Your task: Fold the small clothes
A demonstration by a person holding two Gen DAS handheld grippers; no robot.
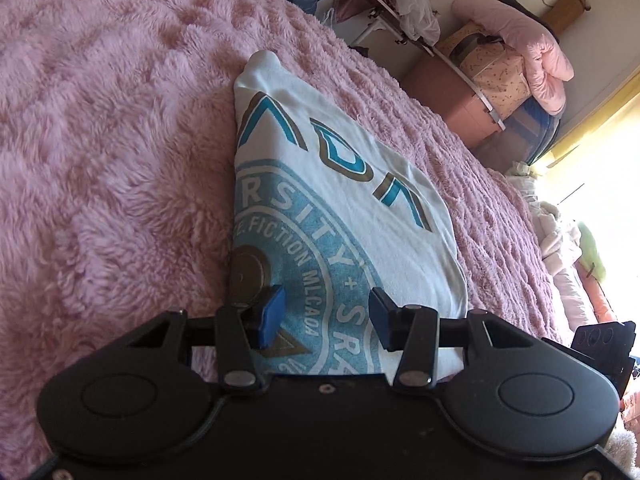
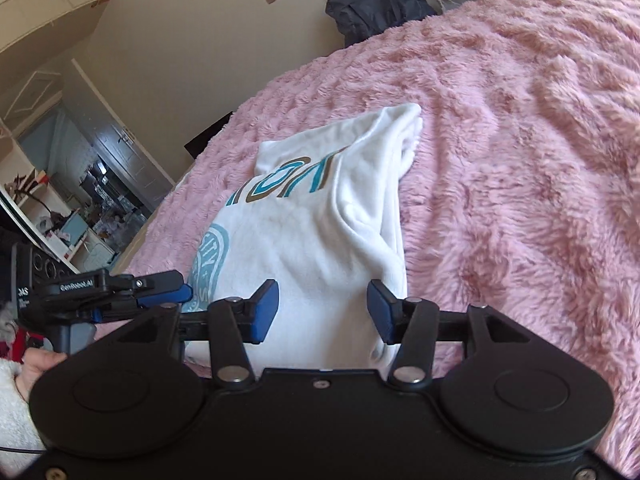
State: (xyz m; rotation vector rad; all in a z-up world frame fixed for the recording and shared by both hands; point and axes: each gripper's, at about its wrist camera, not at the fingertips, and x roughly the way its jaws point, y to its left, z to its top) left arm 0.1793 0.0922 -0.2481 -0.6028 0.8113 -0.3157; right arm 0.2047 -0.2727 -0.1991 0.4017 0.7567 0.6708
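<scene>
The white printed T-shirt (image 1: 340, 184)'s near end disappears under the left gripper (image 1: 326, 318)'s black body, its round emblem cut short. Beneath the right gripper (image 2: 322, 306) that same hem is hidden. Beyond the claw, shelf items (image 2: 60, 224) are blurred.

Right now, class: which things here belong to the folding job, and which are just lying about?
Job:
white printed T-shirt
left tool, open
right tool, open
pink fluffy blanket

Lying about:
pink quilt
dark bag
storage boxes

Shirt (image 1: 344, 200) lies on blanket (image 1: 120, 140), before both claws
</scene>
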